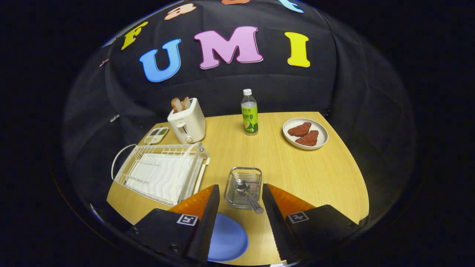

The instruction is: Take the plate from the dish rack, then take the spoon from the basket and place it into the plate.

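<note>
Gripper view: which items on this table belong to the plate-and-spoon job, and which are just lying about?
Job items:
- blue plate, on the table between the fingers
- spoon, in the metal basket
- dish rack, no plate in it
- hand-held gripper, open, just short of the basket

Lying about:
- toaster with toast
- bottle
- white plate of red pieces
- small tray

Bare table (297,170) around basket (243,187); dish rack (161,172) just left.

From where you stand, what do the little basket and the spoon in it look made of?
The basket looks like shiny perforated metal, probably steel: it glints. The spoon looks like polished metal too. The open gripper hovers over both.
</note>
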Tool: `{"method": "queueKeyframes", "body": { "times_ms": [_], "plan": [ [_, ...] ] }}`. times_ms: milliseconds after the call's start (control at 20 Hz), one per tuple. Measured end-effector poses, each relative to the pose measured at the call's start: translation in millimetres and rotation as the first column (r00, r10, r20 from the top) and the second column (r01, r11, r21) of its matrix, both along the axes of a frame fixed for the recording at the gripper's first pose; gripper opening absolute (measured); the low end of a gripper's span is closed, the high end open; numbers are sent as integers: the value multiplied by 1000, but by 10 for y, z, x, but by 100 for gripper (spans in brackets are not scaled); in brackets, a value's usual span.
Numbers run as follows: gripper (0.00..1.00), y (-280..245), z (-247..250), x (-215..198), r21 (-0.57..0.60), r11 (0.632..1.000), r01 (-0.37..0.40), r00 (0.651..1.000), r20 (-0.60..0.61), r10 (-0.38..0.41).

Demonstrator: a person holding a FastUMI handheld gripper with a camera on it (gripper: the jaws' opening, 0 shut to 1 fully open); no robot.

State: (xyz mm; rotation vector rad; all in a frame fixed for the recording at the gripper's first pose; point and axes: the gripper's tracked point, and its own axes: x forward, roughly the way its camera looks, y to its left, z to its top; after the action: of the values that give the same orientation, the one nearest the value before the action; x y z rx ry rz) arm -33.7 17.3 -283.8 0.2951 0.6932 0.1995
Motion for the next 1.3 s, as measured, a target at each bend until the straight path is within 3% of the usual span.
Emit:
{"method": "queueKeyframes", "body": {
  "times_ms": [200, 450, 600, 750, 1000, 1300],
  "plan": [
    [66, 36, -374, 22, -27, 999, -34, 996, -85, 31],
    [34, 107, -512, -18, -6, 998, -61, 989, -132, 60],
    [35, 138, -578, -36, -10, 995, -96, 983, -158, 94],
    [14, 128, -561, -72, 10, 997, -72, 981, -181, 72],
    [12, -63, -407, -43, 6, 1000, -5, 992, -129, 6],
    [12, -223, -124, -99, 10, 1000, 14, 998, -69, -13]
  ]
}}
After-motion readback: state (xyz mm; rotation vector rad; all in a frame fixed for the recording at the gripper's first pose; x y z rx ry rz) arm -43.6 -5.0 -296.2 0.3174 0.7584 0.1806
